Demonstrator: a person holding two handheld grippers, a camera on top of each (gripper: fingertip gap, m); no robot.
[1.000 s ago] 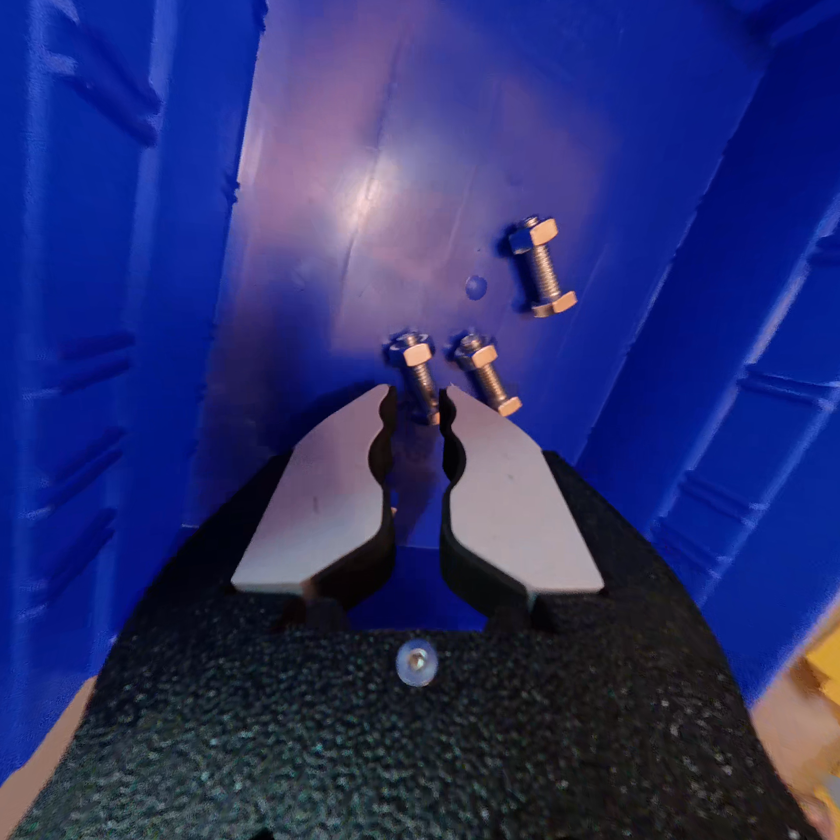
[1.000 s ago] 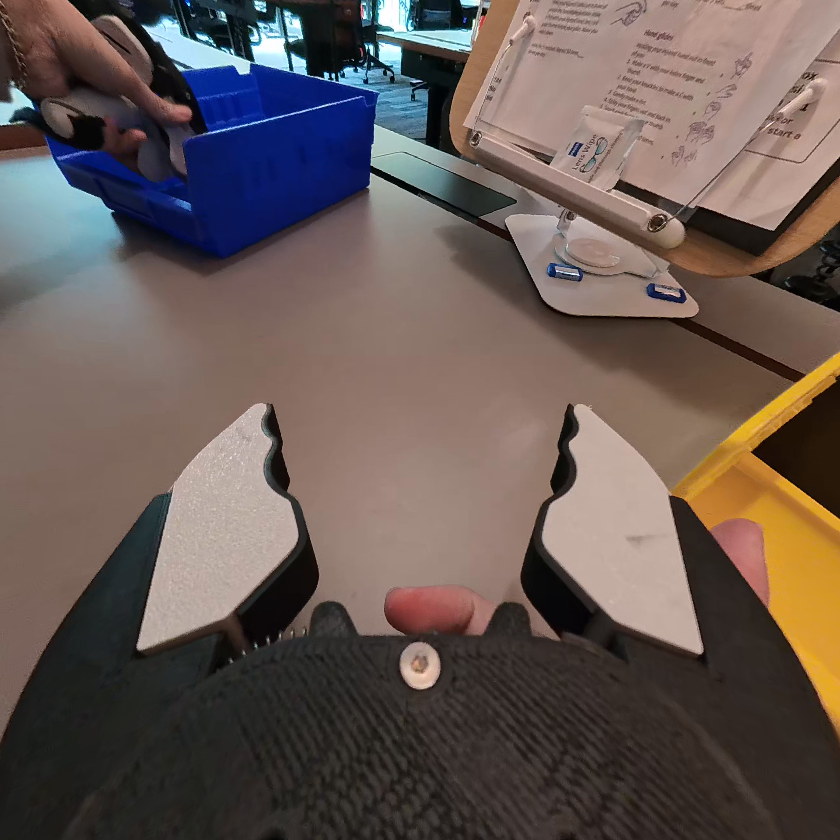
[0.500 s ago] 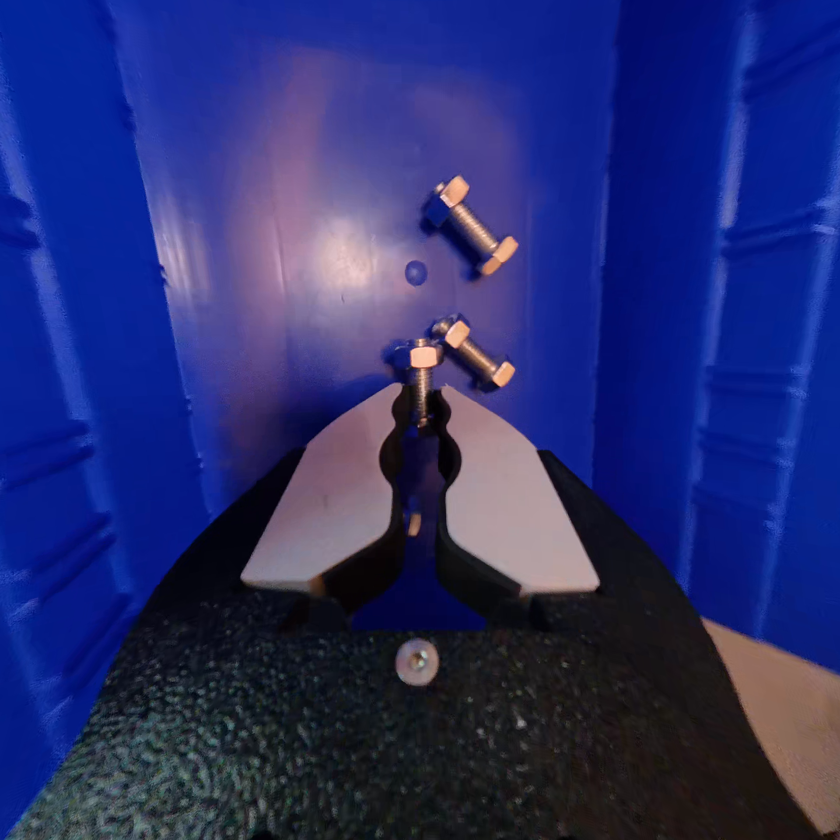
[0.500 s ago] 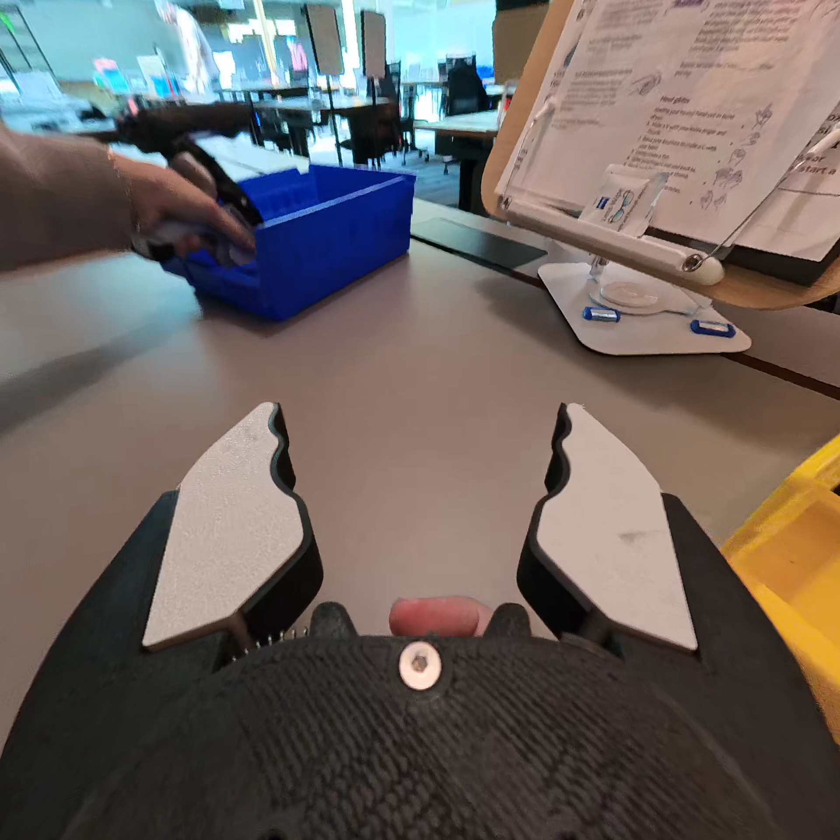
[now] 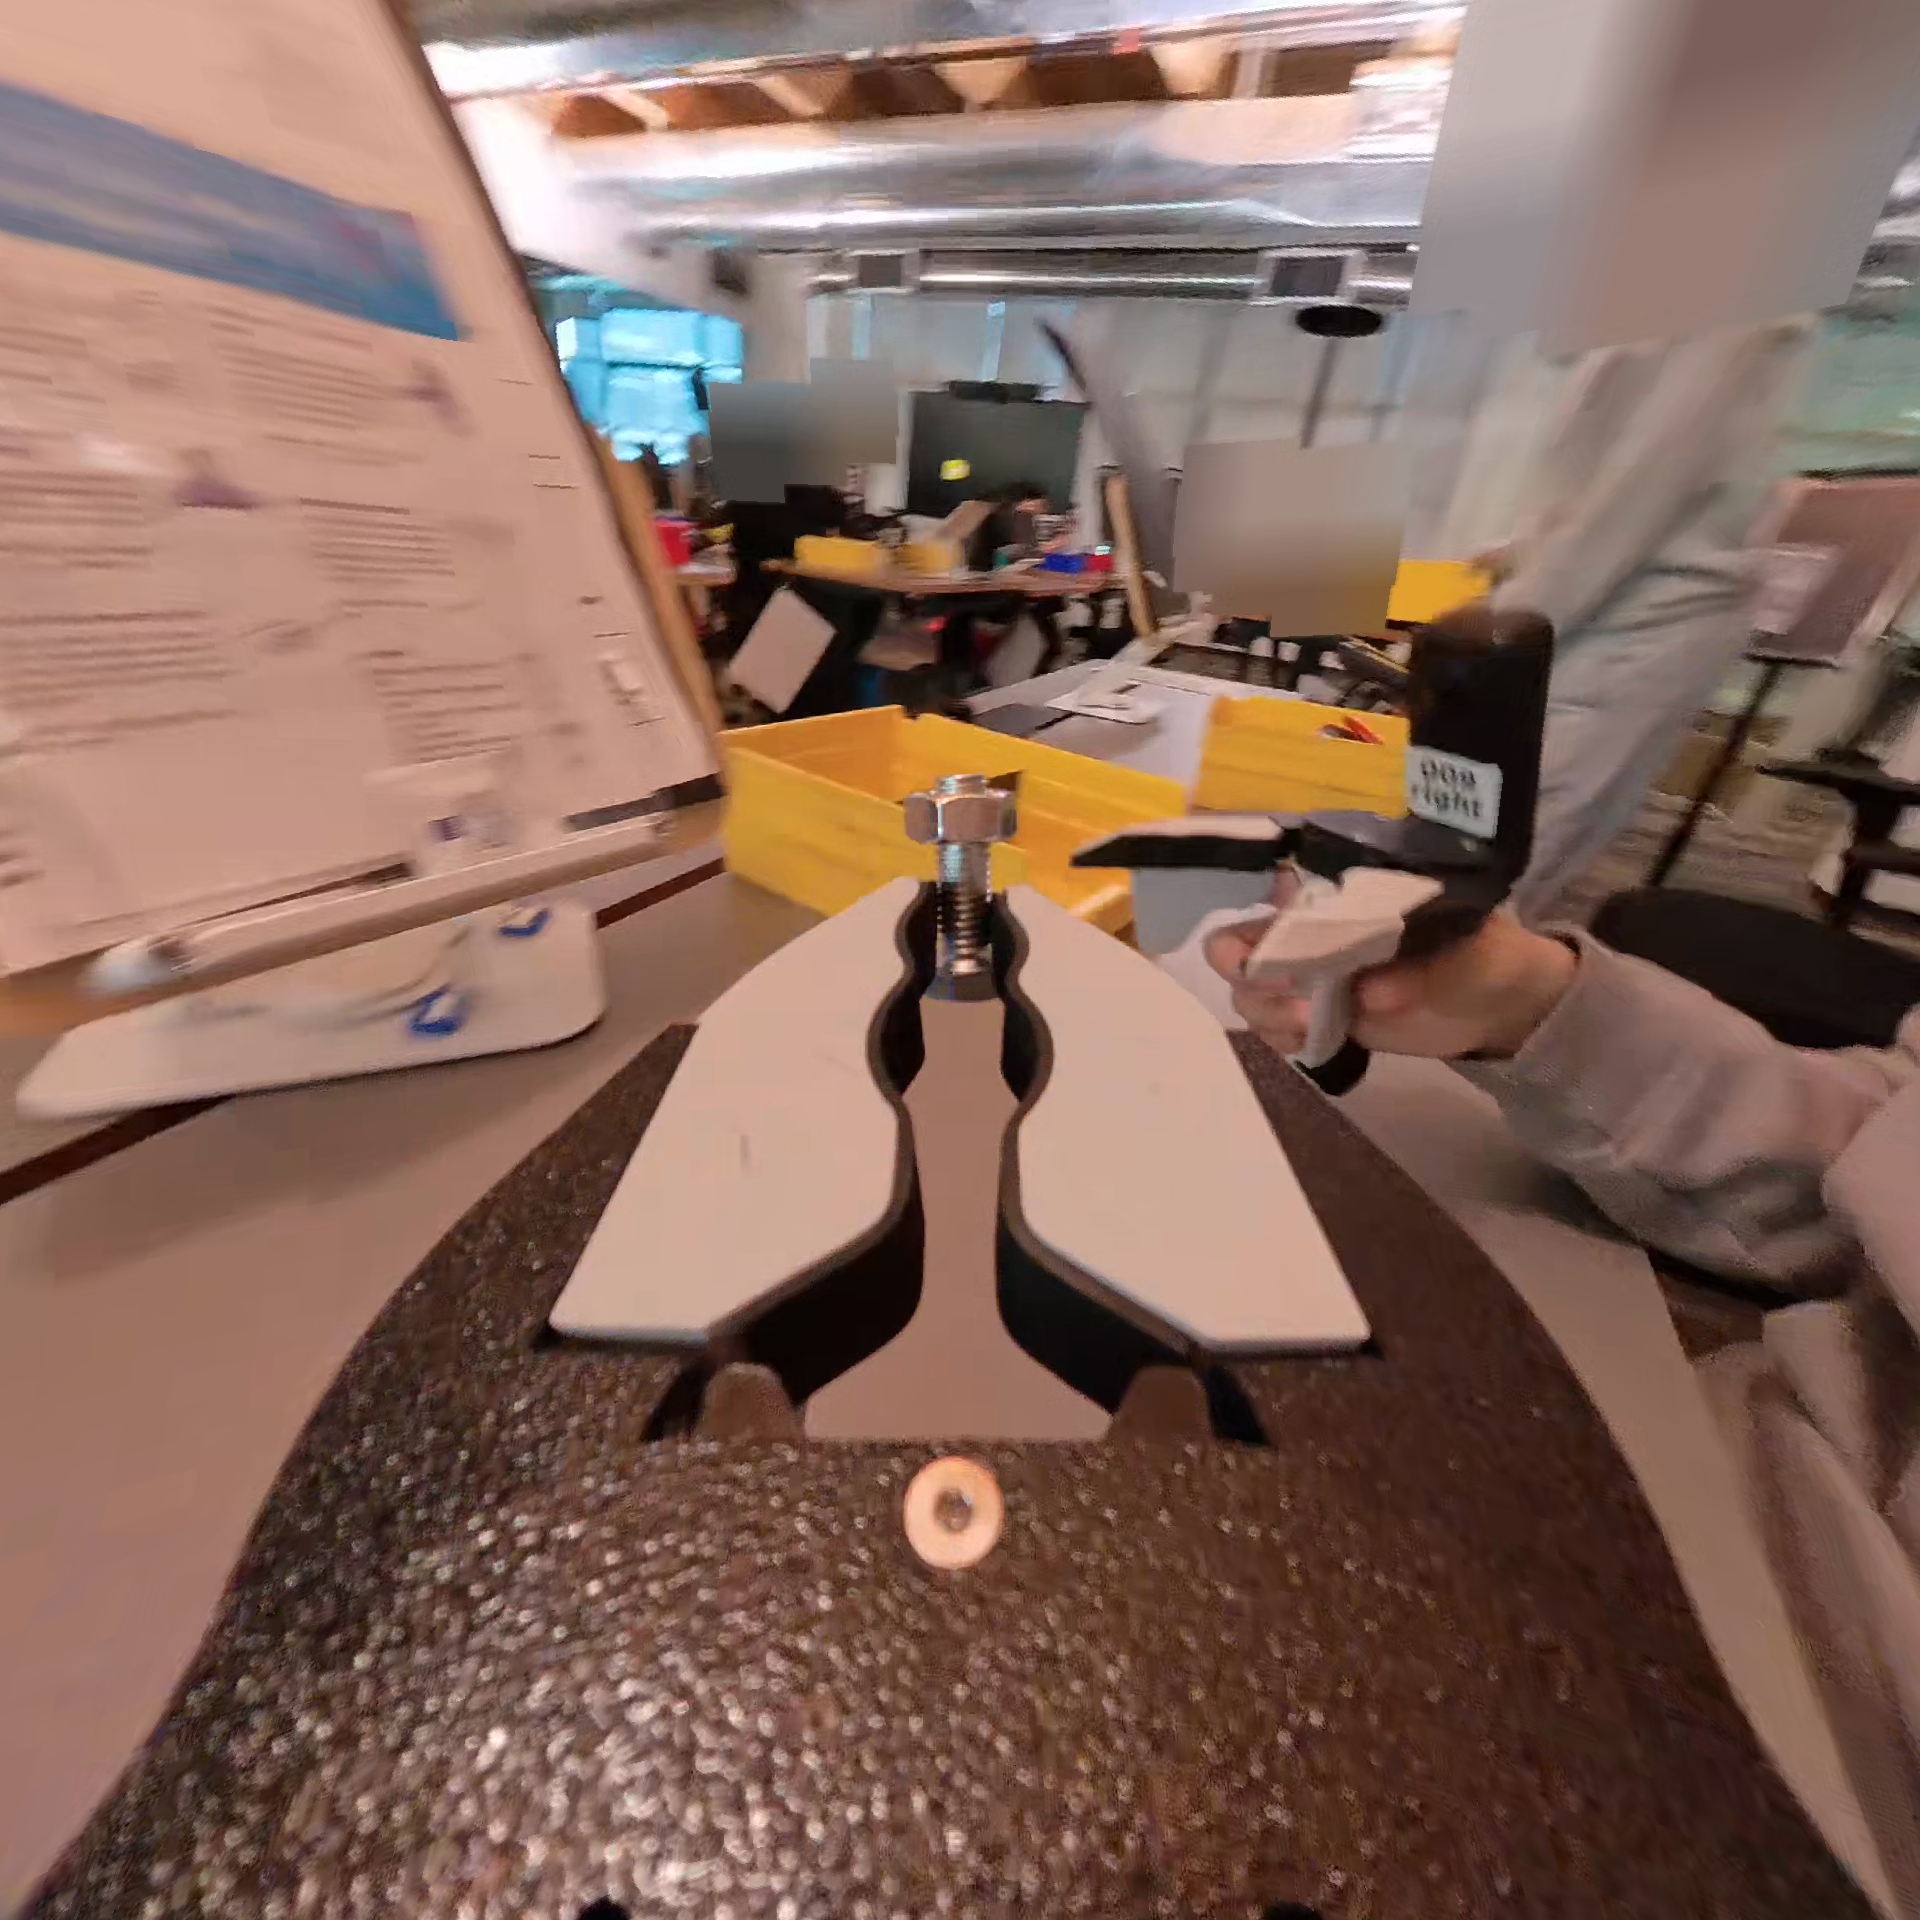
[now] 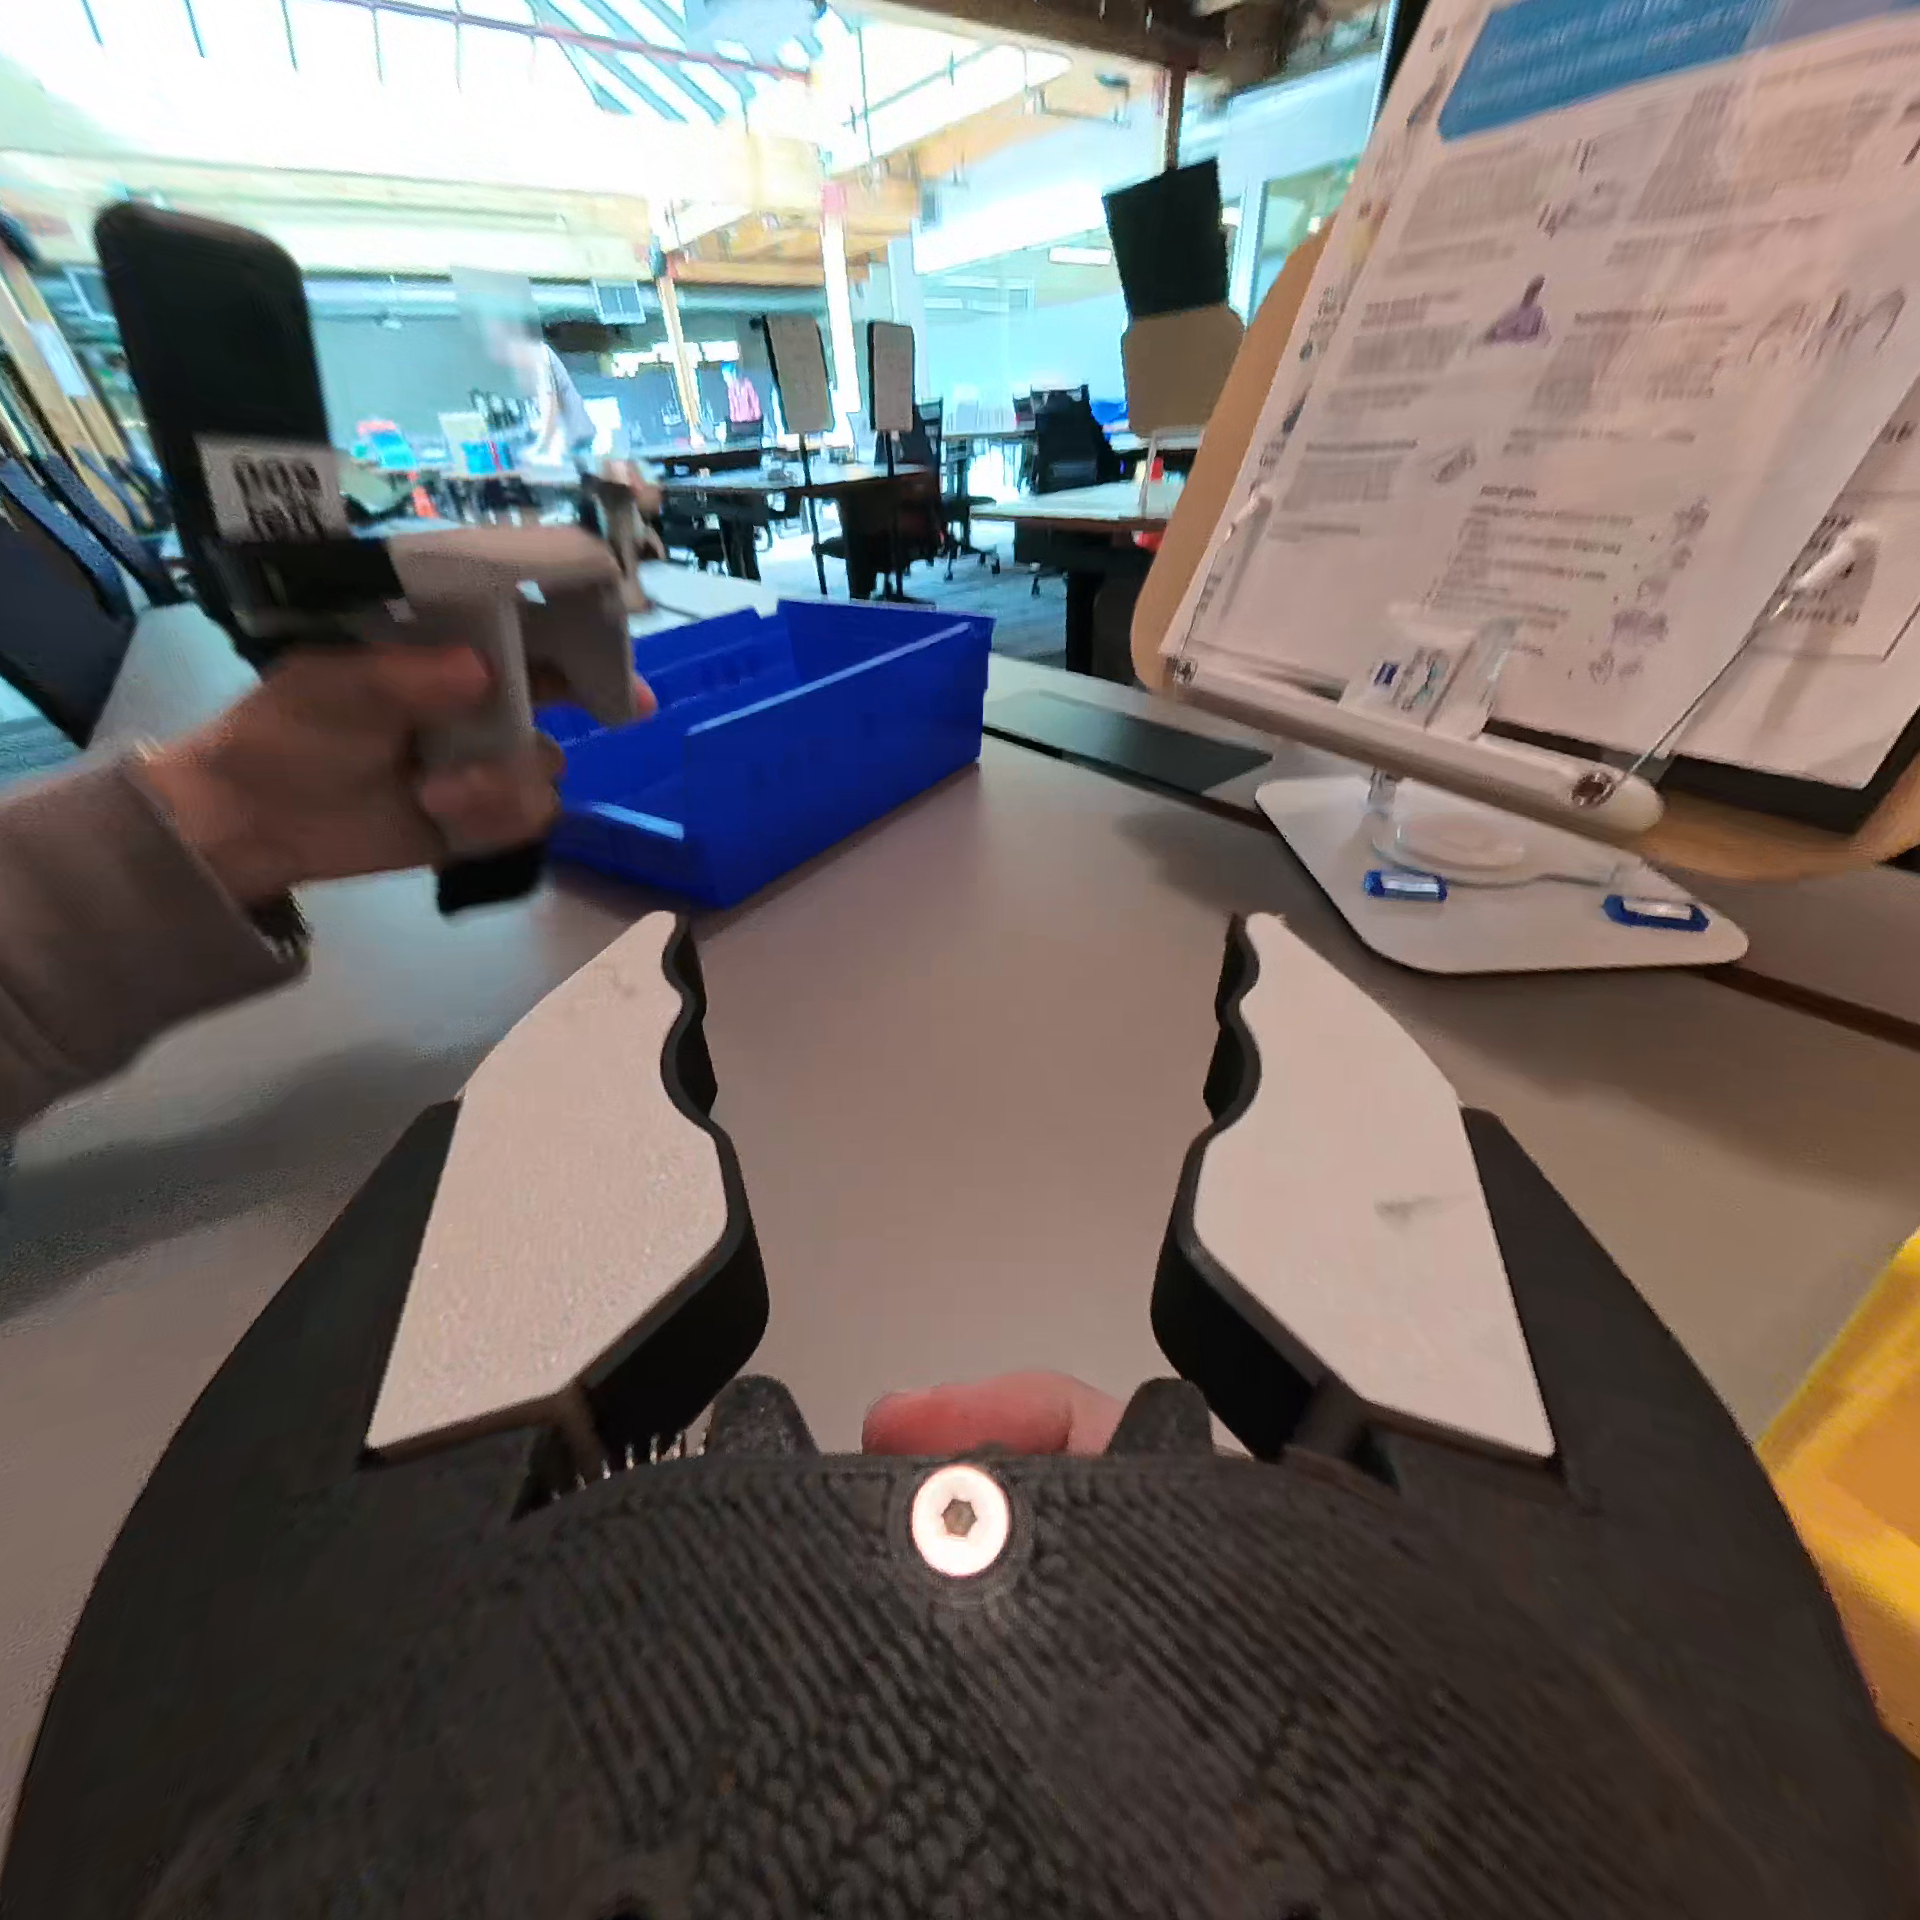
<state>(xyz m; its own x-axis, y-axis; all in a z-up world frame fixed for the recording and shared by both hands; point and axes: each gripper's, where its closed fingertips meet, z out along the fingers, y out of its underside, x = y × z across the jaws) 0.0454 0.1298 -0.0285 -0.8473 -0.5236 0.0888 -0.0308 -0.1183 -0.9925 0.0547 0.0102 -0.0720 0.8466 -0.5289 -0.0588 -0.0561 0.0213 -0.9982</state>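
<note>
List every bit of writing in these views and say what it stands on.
Sticker on the right tool: short print, not quoted here.
Sticker on the left tool: blurred.
Sheets on the stand: blurred, unreadable.
Packet on the stand's ledge: too small to read.

From low over the surface [image 6: 966,1039], my two wrist cameras look along their tongs toward each other, sharing the document stand [image 5: 312,997] and the surface between.
</note>
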